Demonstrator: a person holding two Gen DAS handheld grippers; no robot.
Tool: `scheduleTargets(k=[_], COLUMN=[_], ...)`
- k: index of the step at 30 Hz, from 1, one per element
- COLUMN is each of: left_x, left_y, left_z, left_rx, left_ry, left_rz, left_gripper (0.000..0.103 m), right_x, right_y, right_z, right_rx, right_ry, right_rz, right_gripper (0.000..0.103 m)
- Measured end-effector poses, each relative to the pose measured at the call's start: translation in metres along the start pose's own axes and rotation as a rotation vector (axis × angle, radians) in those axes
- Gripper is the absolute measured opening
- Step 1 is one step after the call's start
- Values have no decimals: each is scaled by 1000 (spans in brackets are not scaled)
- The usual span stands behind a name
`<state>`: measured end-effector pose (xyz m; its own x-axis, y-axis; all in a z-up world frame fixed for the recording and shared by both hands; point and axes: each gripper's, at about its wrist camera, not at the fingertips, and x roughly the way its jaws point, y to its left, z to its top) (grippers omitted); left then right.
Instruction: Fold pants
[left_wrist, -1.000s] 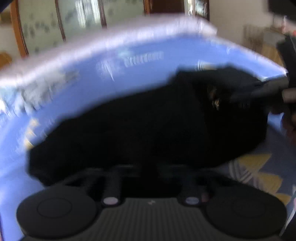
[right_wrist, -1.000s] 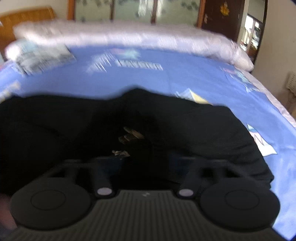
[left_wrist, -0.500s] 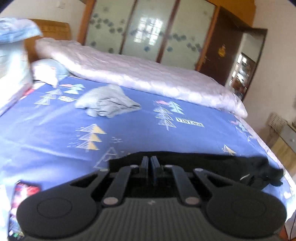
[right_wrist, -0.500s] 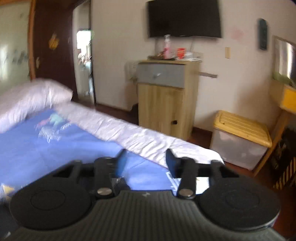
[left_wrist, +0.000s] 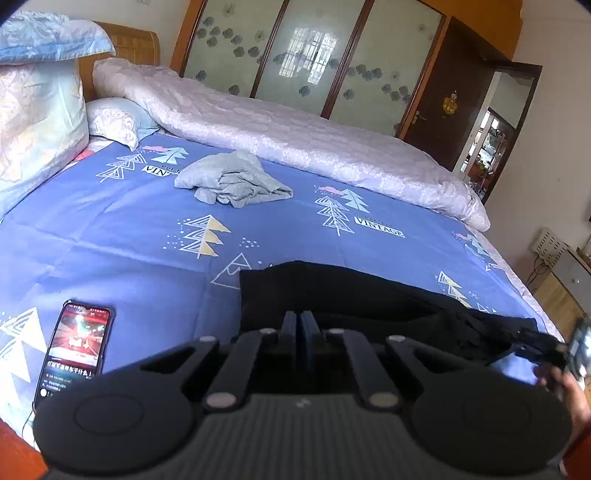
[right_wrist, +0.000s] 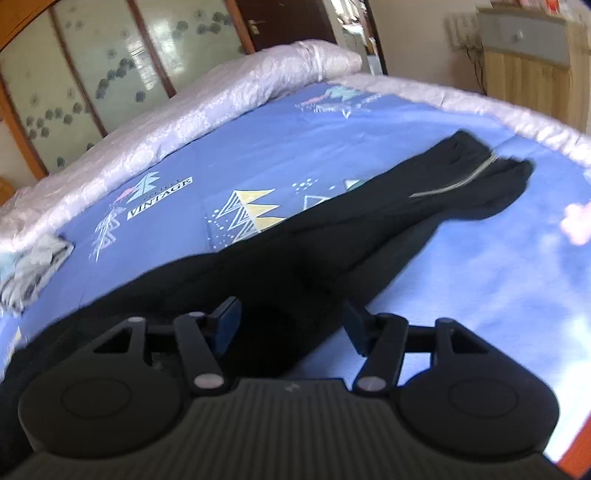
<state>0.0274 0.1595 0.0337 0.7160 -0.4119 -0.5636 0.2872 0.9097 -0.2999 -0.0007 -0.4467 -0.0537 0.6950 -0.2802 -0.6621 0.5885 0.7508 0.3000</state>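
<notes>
Black fabric pants (right_wrist: 332, 236) lie stretched along the near edge of the blue tree-print bedsheet (left_wrist: 147, 229); left gripper (left_wrist: 299, 325) is pinched closed at one end, whether on cloth I can't tell, and right gripper (right_wrist: 291, 321) hangs wide open over the middle. Risk: dark-on-dark layers hide edges, so a grab may catch one layer and skew the fold. Lit smartphone (left_wrist: 75, 343) and crumpled grey garment (left_wrist: 232, 181) share the bed; wardrobe behind.
</notes>
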Motion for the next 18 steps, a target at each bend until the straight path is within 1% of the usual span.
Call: scheduleTargets(k=[1,2,3,4,5,6,8,10,11,13,15,16,18], left_x=[-1,-2,-2,-1,0,1,2,3,4,5,6,8,14], left_y=[-1,-1,-1,-1,-1,-1,-1,-4,-7,-12,-22,-28,-42], left_z=[-1,-2,-2,-2,0,1,4,5,5,2,-3,-7,-17], left_rx=[0,-1,-1,-2,-5,-8,-13,4,19,44,70,87,129], left_ry=[0,-2,-5,-8,-13,-15,-19,-18,-14,-2,13,22,48], left_rz=[-1,1,1,1,3,4,-5,-14,-23,-52,-99,-121,-136], left_gripper=[4,4,4,4,4,4,4,4,4,4,4,4,4], right_x=[7,17,21,19,9,-6,-40,-76,-91,-121,-144,-154,-162], right_y=[4,7,13,16,18,17,12,0,-8,-23,-39,-46,-56], right_z=[2,1,-5,-12,-14,-9,11,28,32,42,45,45,43], right_rx=[4,-7,-17,3,37,56,54,75,73,56,54,56,44], right_ry=[5,31,85,126,126,90,-26,-117,-158,-241,-312,-338,-366], right_rz=[0,5,15,7,7,28,39,67,62,28,-7,-24,-87], right_gripper=[59,48,10,10,10,10,10,10,10,10,10,10,11])
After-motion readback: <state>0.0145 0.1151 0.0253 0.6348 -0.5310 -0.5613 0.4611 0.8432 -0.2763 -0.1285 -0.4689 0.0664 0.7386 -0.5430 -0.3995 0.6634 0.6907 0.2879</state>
